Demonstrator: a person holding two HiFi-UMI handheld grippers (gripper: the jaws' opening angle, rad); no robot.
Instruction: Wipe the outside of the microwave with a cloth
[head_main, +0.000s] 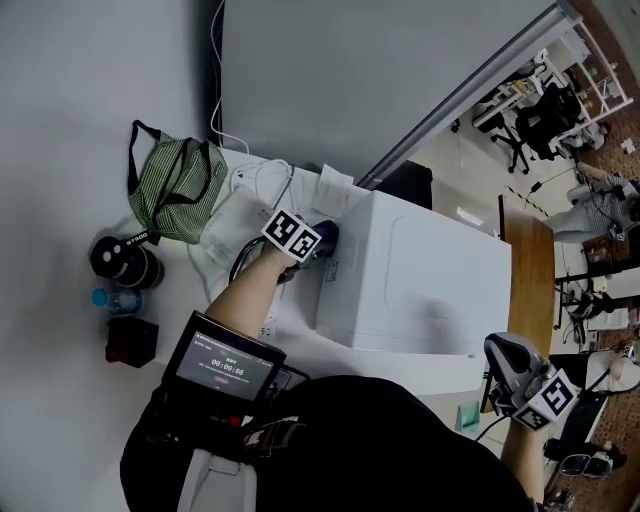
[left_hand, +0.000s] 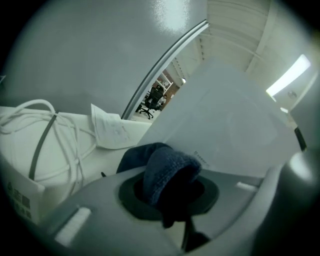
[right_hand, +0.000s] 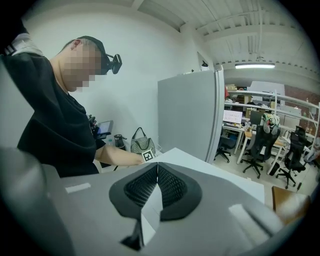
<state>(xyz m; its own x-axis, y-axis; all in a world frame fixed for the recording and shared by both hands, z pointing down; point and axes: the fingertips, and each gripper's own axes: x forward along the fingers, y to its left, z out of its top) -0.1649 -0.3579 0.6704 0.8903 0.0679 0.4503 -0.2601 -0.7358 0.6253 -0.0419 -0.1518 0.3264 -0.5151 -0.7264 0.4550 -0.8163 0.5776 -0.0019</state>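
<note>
One face is getting wiped, I'd judge: the left gripper, clamping the dark blue cloth, is pressing it on the white microwave at ten o'clock, while the right gripper, jaws together and empty, is hovering at five o'clock, other faces remaining.

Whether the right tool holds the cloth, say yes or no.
No, the right tool is shut on nothing; the cloth sits in the left tool.

Your room's evenly lit by ceiling tube light; soft shadows only. Both gripper views: heavy fisheye w/ black corners. Your left gripper view's dimmer, near cloth blurry, glare on wall.
</note>
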